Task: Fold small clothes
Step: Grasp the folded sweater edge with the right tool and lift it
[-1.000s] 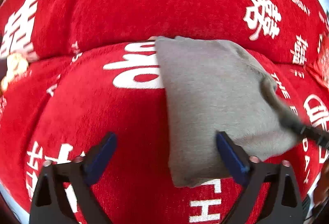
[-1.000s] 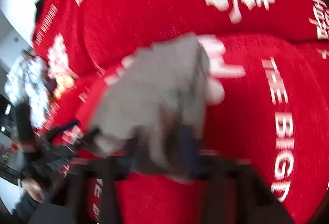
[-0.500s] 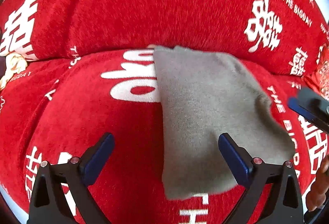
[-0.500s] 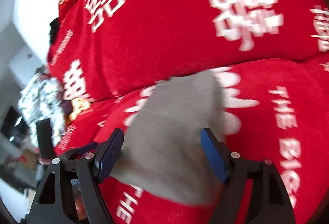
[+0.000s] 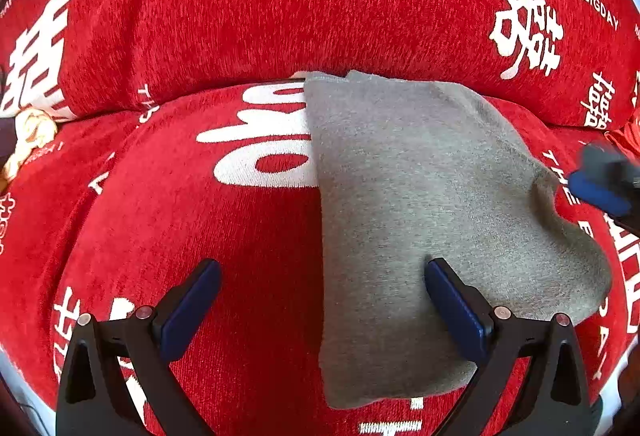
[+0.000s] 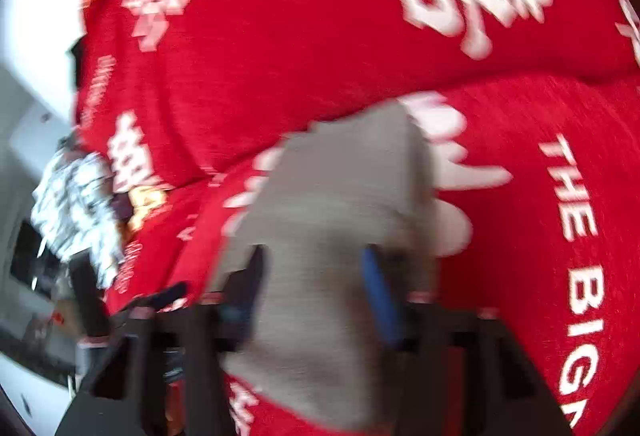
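Folded grey garment [image 5: 420, 203] is laid flat on red sofa cover [image 5: 240, 15], centre-right of frame. Left gripper [image 5: 320, 300] is spread wide, nothing clamped. Right gripper [image 6: 316, 292] jaws are closing over the garment, nothing pinched.

Your right wrist picture is all blurry, so the grey cloth [image 6: 332, 236] looks smeared. Your right gripper [image 5: 600, 187] is cut off at the left wrist picture's right edge.

One folded grey cloth [image 5: 420, 203] lies on one red cover [image 5: 240, 15]; two grippers, left [image 5: 320, 300] and right [image 6: 316, 292].
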A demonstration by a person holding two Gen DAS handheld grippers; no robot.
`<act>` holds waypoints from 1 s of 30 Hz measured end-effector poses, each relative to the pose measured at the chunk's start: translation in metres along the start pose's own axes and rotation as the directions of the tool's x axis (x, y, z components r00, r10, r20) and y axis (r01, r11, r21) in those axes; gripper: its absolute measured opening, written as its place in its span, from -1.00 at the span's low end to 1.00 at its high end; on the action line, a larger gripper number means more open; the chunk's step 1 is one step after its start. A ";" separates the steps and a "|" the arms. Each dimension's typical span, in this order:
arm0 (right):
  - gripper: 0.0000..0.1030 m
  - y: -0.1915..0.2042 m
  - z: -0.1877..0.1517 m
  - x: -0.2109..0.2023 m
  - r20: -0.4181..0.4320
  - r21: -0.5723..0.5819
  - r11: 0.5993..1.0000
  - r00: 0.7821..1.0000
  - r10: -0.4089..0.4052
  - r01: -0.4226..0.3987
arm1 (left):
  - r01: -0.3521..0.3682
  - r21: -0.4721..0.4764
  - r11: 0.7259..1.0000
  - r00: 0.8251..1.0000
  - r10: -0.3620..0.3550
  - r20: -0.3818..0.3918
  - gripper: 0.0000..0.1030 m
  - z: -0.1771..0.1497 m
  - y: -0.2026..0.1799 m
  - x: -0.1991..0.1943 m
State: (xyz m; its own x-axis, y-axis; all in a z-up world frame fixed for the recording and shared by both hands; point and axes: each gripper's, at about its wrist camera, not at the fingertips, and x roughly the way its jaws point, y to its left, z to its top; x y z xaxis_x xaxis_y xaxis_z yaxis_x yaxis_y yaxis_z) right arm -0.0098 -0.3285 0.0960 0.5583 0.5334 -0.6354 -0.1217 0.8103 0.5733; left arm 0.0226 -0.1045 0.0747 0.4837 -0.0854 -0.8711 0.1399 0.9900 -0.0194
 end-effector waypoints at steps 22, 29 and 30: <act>0.54 -0.060 -0.006 -0.035 0.036 0.049 0.971 0.972 -0.234 0.232 | 0.033 0.044 0.998 0.999 -0.034 0.012 0.98 0.005 0.005 -0.018; 0.55 -0.070 0.014 -0.001 -0.068 0.084 0.987 0.989 -0.129 0.135 | 0.244 -0.074 0.967 0.960 -0.252 -0.125 0.98 0.035 0.018 0.013; 0.55 -0.073 0.015 0.005 -0.086 0.097 0.986 0.989 -0.125 0.133 | 0.249 -0.091 0.964 0.956 -0.260 -0.137 0.98 0.038 0.020 0.019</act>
State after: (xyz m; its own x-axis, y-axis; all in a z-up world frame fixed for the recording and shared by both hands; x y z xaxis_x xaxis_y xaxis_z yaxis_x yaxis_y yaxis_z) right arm 0.0141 -0.3886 0.0588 0.4968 0.4471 -0.7438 0.0336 0.8465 0.5313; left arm 0.0673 -0.0905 0.0762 0.3077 -0.3232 -0.8949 0.1763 0.9436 -0.2802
